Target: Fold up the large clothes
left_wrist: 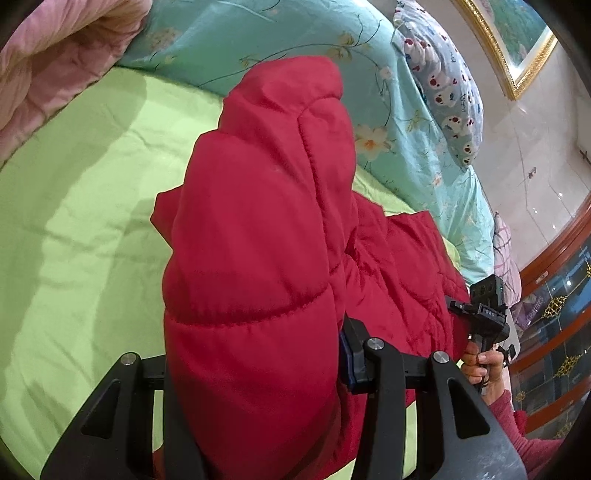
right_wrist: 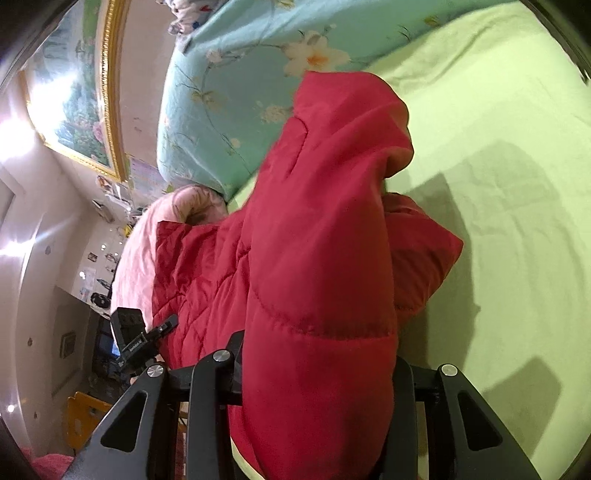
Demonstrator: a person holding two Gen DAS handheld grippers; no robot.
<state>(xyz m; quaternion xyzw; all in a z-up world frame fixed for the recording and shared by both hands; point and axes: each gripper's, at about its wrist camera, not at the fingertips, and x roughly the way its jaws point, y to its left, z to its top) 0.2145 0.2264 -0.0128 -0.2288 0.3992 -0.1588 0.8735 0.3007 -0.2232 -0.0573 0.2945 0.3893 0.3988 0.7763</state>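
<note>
A red quilted puffer jacket (left_wrist: pixel 258 229) lies on the light green bedsheet (left_wrist: pixel 74 206). My left gripper (left_wrist: pixel 258 365) is shut on a padded sleeve of the jacket and holds it up off the bed; the cloth hides the fingertips. My right gripper (right_wrist: pixel 317 373) is shut on the other padded sleeve (right_wrist: pixel 325 236) and lifts it too. The jacket's body sags between them. In the left wrist view the right gripper's body (left_wrist: pixel 484 317) and the hand holding it show at the right.
A turquoise floral quilt (left_wrist: pixel 280 33) lies piled at the head of the bed. A pink quilt (left_wrist: pixel 48 62) sits at one side. A patterned pillow (left_wrist: pixel 447 88) leans behind. A gold-framed picture (right_wrist: pixel 77 92) hangs on the wall. Wooden furniture (left_wrist: pixel 554 325) stands beside the bed.
</note>
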